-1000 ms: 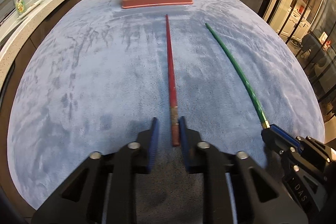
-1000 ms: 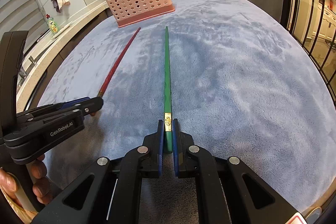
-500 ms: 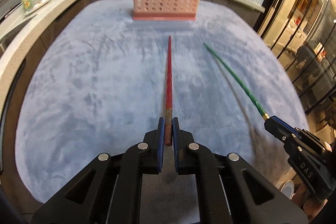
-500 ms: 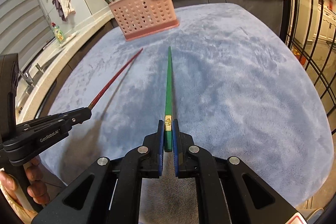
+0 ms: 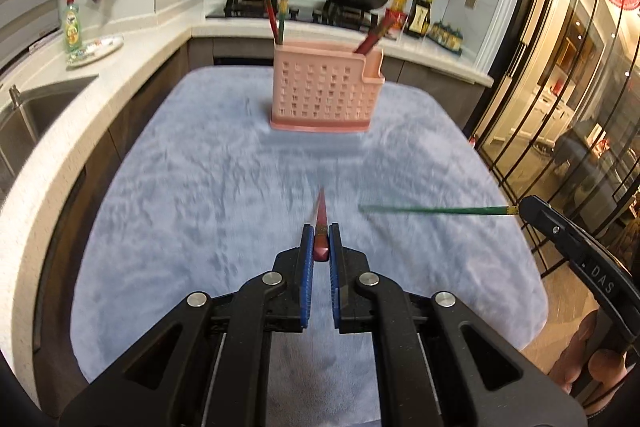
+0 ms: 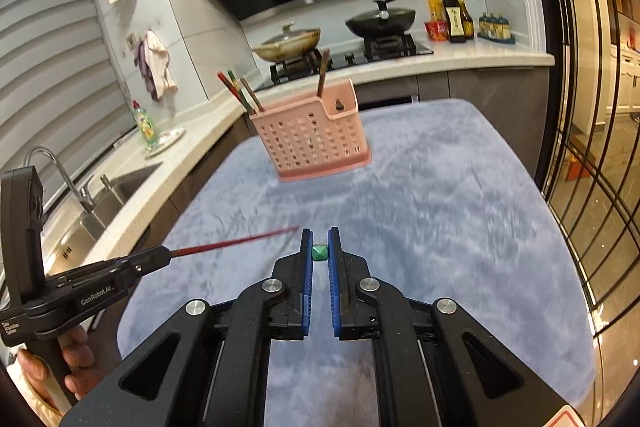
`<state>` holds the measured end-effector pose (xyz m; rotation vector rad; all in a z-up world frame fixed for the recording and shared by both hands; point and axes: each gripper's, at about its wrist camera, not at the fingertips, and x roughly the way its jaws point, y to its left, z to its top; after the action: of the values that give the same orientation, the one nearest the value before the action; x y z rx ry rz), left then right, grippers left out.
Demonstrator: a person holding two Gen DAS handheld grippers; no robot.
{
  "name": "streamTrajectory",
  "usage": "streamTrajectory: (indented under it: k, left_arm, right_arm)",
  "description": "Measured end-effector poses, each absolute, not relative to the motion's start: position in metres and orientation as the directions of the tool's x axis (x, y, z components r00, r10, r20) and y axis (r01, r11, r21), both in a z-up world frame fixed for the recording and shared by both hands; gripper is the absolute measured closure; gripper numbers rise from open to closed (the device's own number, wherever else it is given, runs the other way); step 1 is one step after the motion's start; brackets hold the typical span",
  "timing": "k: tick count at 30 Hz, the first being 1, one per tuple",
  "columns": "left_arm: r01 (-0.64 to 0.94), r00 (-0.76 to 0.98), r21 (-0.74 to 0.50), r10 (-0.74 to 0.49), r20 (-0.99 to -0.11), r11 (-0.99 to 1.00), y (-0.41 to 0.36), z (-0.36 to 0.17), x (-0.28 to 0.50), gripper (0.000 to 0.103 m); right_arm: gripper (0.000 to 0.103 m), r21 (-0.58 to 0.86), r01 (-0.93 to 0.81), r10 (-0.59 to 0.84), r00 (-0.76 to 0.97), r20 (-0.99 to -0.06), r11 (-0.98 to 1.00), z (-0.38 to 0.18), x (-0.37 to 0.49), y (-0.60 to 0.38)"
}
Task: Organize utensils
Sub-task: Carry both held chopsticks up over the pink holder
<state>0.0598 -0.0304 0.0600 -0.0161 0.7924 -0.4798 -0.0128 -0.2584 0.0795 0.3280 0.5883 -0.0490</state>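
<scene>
My left gripper is shut on the thick end of a red chopstick, held above the blue cloth and pointing toward the pink holder. My right gripper is shut on a green chopstick, seen end-on. The green chopstick also shows in the left wrist view, level in the air, and the red chopstick shows in the right wrist view. The pink perforated holder stands at the far end of the cloth with several chopsticks in it.
A blue plush cloth covers the table. A sink and counter run along the left. A stove with two pans and bottles stands behind the holder. A glass partition is on the right.
Both grippers have lifted their chopsticks off the cloth and levelled them in the air. A second ago the left jaws were open around the red chopstick; they closed on it.
</scene>
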Motion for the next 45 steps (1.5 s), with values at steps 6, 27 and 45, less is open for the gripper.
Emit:
streamTrajectory:
  k: [6,27,45]
  left_arm:
    - [0.417,0.637,-0.2,-0.442,-0.631,0.887,-0.029,0.09,0.066,0.096]
    - [0.421,0.647,-0.199,-0.447,-0.618,0.885,-0.041,0.11,0.105,0.096]
    - [0.422,0.798,-0.18,-0.458,-0.392,0.889,-0.06,0.227,0.194,0.096]
  right_arm:
    - [0.096,0.307,0.122,0.051,0.864,-0.501,0.944,0.105,-0.001,-0.262]
    - [0.096,0.3,0.119,0.049,0.866,-0.497,0.946,0.114,0.032,-0.268]
    - [0.096,0.379,0.049,0.069,0.954,-0.291,0.924,0.223,0.153,-0.306]
